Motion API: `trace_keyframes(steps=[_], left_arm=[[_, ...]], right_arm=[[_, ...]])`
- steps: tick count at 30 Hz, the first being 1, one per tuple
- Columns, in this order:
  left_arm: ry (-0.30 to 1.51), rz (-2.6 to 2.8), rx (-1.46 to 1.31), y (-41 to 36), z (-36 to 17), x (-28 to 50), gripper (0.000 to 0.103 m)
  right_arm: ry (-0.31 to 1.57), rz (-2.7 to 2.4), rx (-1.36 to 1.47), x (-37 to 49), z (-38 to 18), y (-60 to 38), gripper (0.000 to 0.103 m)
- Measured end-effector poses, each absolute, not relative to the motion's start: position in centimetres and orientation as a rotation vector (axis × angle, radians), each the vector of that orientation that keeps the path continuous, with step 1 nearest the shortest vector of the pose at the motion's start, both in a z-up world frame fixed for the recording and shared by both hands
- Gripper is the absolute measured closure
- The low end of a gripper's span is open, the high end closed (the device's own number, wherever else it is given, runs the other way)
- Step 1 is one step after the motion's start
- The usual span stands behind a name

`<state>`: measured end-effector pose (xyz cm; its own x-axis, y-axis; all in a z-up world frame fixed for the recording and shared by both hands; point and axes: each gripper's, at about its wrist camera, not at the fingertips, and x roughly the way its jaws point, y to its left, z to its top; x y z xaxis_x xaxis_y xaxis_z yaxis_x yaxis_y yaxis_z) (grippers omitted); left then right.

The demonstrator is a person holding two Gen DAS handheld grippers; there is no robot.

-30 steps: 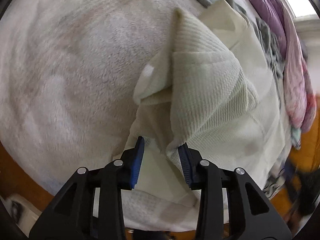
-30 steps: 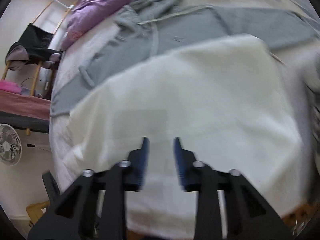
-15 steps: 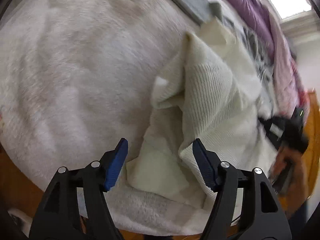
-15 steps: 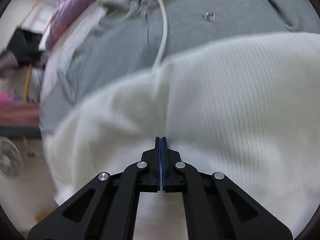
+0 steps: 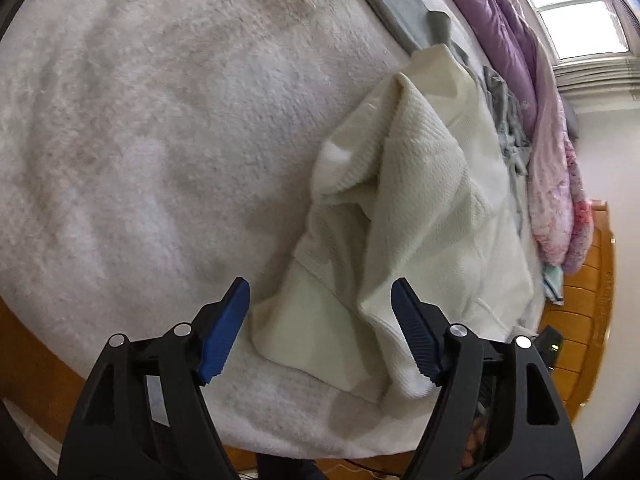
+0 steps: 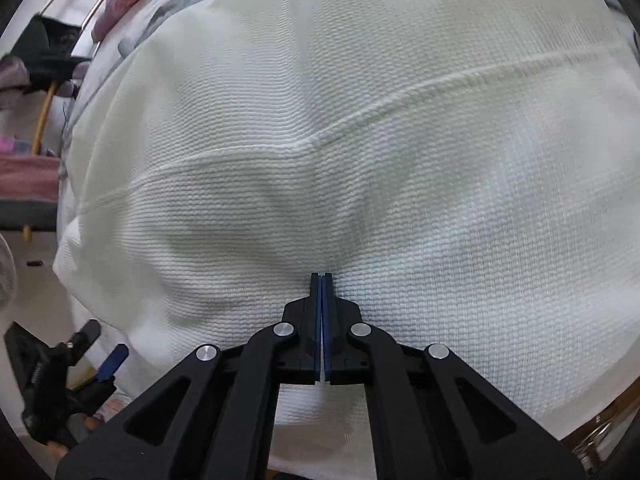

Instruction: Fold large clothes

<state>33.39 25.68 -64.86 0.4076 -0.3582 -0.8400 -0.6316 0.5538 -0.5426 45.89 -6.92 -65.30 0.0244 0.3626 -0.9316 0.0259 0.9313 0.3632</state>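
Your left gripper (image 5: 320,320) has its jaws wide apart, and they have just been opening. The folded-over corner of the cream waffle-knit sweater (image 5: 420,184) lies between and below the blue pads (image 5: 222,328), but neither pad presses on it.

Your right gripper (image 6: 322,280) has both fingers pressed together, tips touching the sweater's flat panel (image 6: 360,140). No fabric visible between the pads.

Edges and room:
- The sweater lies on the white fluffy blanket (image 5: 140,120), toward its right side in the left view. Bare blanket everywhere left of the sweater.
- The sweater's near hem stops just short of the blanket's near edge. Beyond that edge is orange wooden floor (image 5: 580,320).
- The right side is tight: a grey garment (image 5: 508,120) lies just beside the sweater's far edge, then a purple quilt (image 5: 508,32) and a pink quilt (image 5: 556,184) run along that side.

Counts: two grippers, one sweater, one grey garment, two quilts.

View differences:
- Only the left view shows the bunched sleeve fold, the bare blanket and the window (image 5: 580,16).
- Only the right view shows the raised seam line (image 6: 400,100) across the panel, a dark garment on a wooden rack (image 6: 44,52) and part of a white fan (image 6: 6,276). Your left gripper (image 6: 108,364) sits at its lower left edge.
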Motion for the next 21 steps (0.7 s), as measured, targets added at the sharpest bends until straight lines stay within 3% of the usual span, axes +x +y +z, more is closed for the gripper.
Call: trace_keyframes(steps=[8,12,17,18,19,20,21], left_arm=[[1.228,0.203,-1.052,25.0,-65.8,34.0,0.023],[1.064,0.171,-1.079,26.4,-62.4,34.5,0.023],[1.006,0.147,-1.086,27.1,-62.0,37.6,0.026],[0.99,0.14,-1.08,27.1,-61.9,38.3,0.029],[0.991,0.143,-1.075,27.1,-62.1,39.0,0.051],[1.028,0.171,-1.055,27.0,-62.6,39.4,0.084],[1.077,0.19,-1.032,27.1,-63.3,39.8,0.091]], right_arm=[[1.525,0.259,0.377,45.1,-65.3,-9.2,0.103],[1.521,0.256,0.388,45.0,-65.4,-9.5,0.103],[1.517,0.241,0.403,44.4,-65.3,-10.1,0.103],[1.518,0.24,0.399,44.3,-65.1,-10.4,0.103],[1.522,0.239,0.393,44.3,-65.1,-10.5,0.103],[1.526,0.238,0.39,44.4,-65.0,-10.3,0.103],[1.529,0.237,0.387,44.4,-64.9,-10.0,0.103]])
